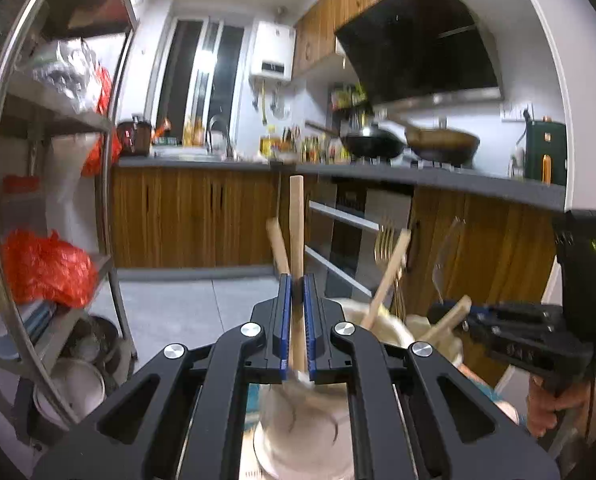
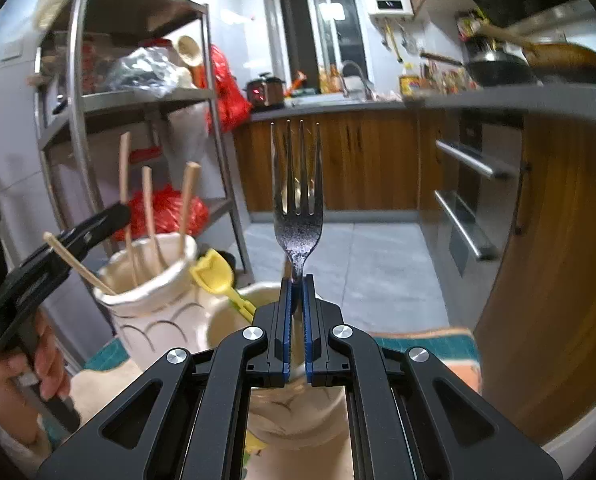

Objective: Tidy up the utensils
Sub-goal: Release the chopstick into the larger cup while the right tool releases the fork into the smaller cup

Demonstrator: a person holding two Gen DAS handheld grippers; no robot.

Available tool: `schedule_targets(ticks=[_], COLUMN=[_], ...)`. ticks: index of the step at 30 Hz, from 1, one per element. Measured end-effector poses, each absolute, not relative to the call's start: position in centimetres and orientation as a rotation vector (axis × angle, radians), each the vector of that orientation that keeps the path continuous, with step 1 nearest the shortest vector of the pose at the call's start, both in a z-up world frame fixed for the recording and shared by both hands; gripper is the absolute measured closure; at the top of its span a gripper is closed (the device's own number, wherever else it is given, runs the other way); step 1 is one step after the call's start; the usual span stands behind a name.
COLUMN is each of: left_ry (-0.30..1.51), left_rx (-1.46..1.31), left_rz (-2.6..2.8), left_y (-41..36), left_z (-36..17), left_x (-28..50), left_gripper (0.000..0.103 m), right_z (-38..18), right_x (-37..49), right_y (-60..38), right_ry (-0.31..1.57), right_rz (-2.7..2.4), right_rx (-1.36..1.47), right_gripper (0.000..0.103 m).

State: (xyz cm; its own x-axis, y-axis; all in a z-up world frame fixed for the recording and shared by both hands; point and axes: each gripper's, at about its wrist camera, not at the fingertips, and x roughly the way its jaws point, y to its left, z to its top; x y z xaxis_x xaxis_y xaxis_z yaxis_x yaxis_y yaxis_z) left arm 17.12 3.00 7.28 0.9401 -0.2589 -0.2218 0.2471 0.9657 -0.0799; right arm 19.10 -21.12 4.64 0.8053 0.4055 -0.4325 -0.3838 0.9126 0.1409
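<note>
My left gripper (image 1: 296, 280) is shut on a wooden utensil handle (image 1: 296, 220) that stands upright over a cream ceramic holder (image 1: 298, 432). My right gripper (image 2: 296, 280) is shut on the neck of a dark metal fork (image 2: 298, 200), tines up, above a second cream holder (image 2: 298, 420). In the right wrist view the left gripper (image 2: 110, 216) is at the left, over a cream holder (image 2: 154, 300) that has several wooden handles (image 2: 148, 208) in it. A yellow utensil (image 2: 214, 272) leans between the two holders. In the left wrist view the right gripper (image 1: 453, 316) is at the right, by a gold fork (image 1: 383, 240).
A metal shelf rack (image 2: 214, 120) with red bags stands at the left. A counter (image 1: 417, 178) with two woks (image 1: 373, 144), a sink and bottles runs along the back, with wooden cabinets and oven handles (image 2: 469, 160) below. The holders stand on a patterned mat (image 2: 437, 340).
</note>
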Motion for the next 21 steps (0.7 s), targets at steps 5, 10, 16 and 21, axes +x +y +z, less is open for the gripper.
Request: schedule_targets(ticks=[5,10,16,21], left_ry=[0.291,0.303,0.295,0.279], left_rx=[-0.045,-0.046,-0.027,-0.009], left_rz=[-0.248,-0.246,-0.238,-0.228], left_y=[3.5,3.6,3.5,3.5], left_z=[6.8,7.0,7.1,7.6], left_x=[17.8,17.9,17.4,16.2], left_gripper=[0.097,0.095,0.081,0.071], right_z=[4.0,3.8,4.3,5.2], right_x=[19.9,20.1,19.5,18.2], right_y=[-21.2,-21.0,-20.9,-21.4], right_ry=[0.522,0.528,0.502,0.482], right_rz=[0.406,0.400,0.395,0.393], right_rx=[0.059,0.046,0.038,0.054], right_gripper=[0.097,0.096,0.083,0.074])
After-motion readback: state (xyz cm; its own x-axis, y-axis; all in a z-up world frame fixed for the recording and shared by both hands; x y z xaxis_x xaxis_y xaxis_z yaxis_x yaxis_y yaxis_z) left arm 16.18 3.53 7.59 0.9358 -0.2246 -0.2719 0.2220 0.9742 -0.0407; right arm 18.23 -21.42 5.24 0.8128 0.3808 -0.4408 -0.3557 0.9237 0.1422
